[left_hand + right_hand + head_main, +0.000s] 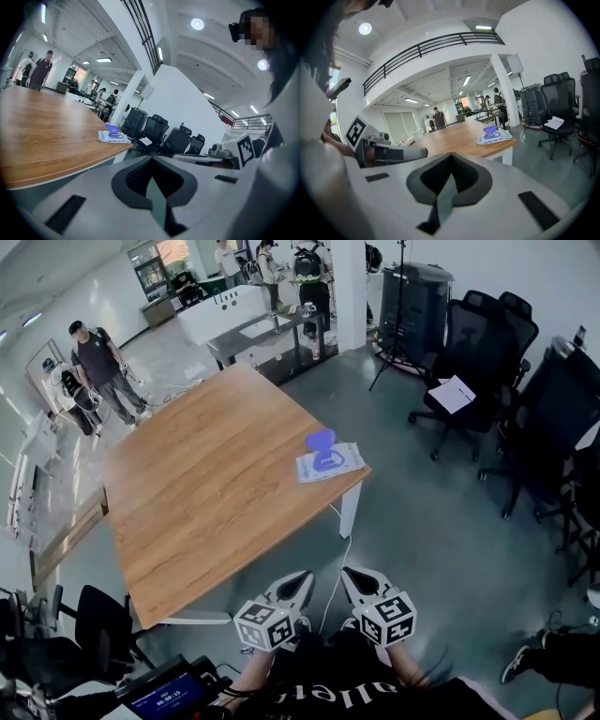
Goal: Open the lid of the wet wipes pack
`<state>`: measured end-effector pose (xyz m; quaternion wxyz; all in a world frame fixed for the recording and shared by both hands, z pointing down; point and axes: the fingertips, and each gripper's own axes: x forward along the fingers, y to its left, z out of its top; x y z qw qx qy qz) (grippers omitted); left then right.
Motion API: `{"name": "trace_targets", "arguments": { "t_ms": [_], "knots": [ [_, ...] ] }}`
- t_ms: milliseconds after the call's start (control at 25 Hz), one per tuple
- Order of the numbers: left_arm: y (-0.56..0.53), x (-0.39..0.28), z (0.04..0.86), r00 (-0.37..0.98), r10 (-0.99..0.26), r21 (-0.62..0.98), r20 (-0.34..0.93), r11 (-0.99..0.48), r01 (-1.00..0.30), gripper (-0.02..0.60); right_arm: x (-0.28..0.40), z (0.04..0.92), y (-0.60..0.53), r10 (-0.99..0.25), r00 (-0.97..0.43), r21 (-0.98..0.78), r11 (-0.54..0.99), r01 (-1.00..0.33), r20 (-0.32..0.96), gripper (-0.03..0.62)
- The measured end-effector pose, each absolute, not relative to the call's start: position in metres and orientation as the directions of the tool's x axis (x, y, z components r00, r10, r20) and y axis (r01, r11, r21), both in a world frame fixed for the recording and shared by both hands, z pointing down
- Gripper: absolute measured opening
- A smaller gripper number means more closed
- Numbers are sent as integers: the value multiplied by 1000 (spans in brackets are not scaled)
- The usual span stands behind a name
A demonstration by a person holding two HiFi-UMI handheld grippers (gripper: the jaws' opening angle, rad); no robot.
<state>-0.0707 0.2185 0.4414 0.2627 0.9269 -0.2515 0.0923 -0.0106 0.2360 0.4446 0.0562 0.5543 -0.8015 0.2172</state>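
Head view puts the wet wipes pack (330, 463) flat on the wooden surface (206, 474), right by the far right corner and close to the edge. Its purple lid (321, 440) looks to be standing up off the pack, tipped away from me, so I judge the flap is already raised. How far it has swung I cannot tell.

I expect the pack to be a soft film pouch, light and squashy. It will likely skid on smooth wood if I push it from one side only. The lid looks like stiff plastic on a hinge. The place to take it is the free lip opposite the hinge, while the other gripper pins down the soft end of the pouch so nothing slides off that corner.

My left gripper (302, 579) and right gripper (352, 577) sit side by side close to my body, below the near end of the surface and well apart from the pack. Each gripper view shows jaws pressed together with nothing between them.

Plenty is hard to read. The pack is small in every view, so its print, the hinge side and the opening under the flap stay unclear. Whether the pouch is full or nearly empty, no telling. Office chairs (469, 362) stand beyond the corner.
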Motion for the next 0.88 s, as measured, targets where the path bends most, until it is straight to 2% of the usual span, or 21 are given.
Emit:
{"name": "trace_targets", "arguments": {
  "t_ms": [880],
  "knots": [
    [217,-85,447,870,-383,449,312,-747,-490,2,-24,449,233,-862,-358,-270,271,-924,359,9]
  ]
}}
